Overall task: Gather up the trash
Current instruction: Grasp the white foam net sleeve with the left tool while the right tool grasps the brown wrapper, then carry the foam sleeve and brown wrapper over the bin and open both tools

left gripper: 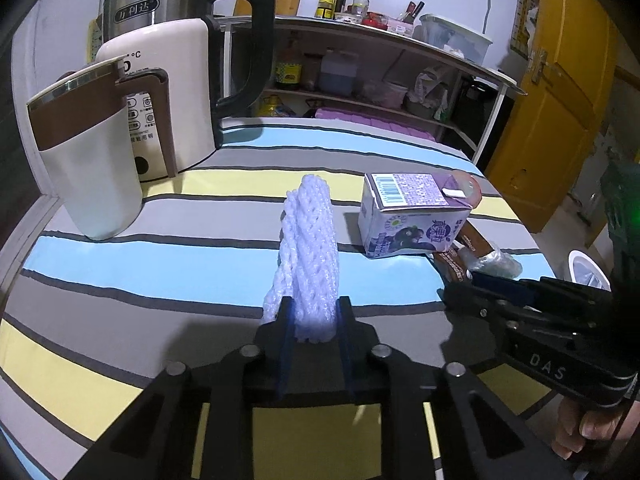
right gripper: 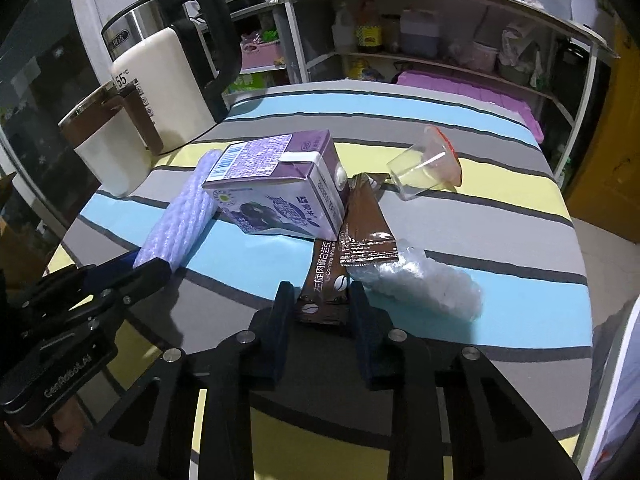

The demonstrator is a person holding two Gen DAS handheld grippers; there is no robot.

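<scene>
Both grippers gripping trash on the striped counter [left gripper: 160, 264].
Left gripper [left gripper: 314, 312] fingers closed on foam net [left gripper: 310, 240], pointing away; right gripper [right gripper: 320, 312] fingers pinching brown sachet [right gripper: 326, 280] end, carton [right gripper: 280, 188] beyond.

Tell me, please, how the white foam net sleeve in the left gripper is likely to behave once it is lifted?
The foam net sleeve looks airy and open-meshed, so it is probably very light. The left gripper pinches only its near end, so the free length may droop or sway. Its soft mesh seems squeezed between the fingers, so slipping looks unlikely.
</scene>
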